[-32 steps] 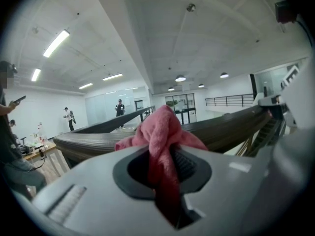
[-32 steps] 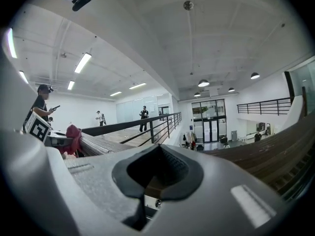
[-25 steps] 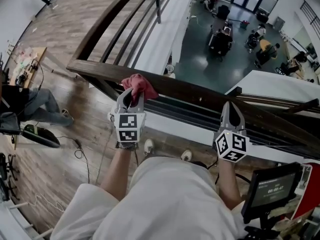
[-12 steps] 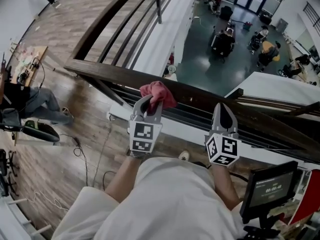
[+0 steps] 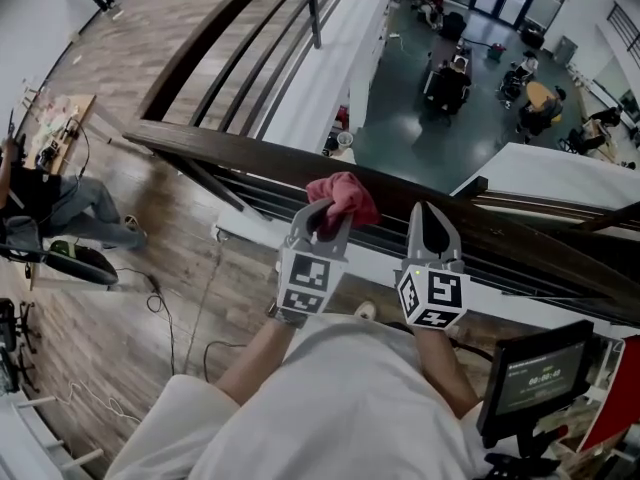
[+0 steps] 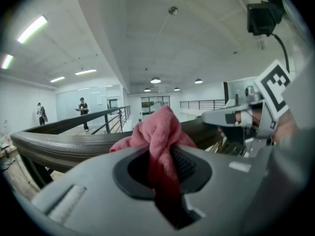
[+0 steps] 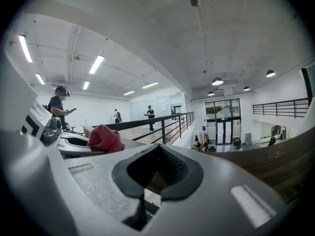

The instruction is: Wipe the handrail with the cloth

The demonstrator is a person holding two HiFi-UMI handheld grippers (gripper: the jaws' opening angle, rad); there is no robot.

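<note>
Shifted rightward to frame centre, the crumpled pink cloth (image 5: 342, 196) is clamped by the left claw (image 5: 322, 214) on the dark wooden handrail (image 5: 225, 152); the right claw (image 5: 432, 218) is held closed.

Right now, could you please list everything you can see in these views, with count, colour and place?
handrail: one, dark brown wood, running across in front of the person
cloth: one, pink-red, bunched on the handrail, held in the left tool's jaws
railing bars: several, dark, under the handrail
screen: one, black, lower right
seated person: one, dark top, on the wooden floor at far left
cables: a few, dark, on the wooden floor
left tool: one, grey, shut on the cloth
right tool: one, grey, shut and empty, at the handrail beside the left tool
</note>
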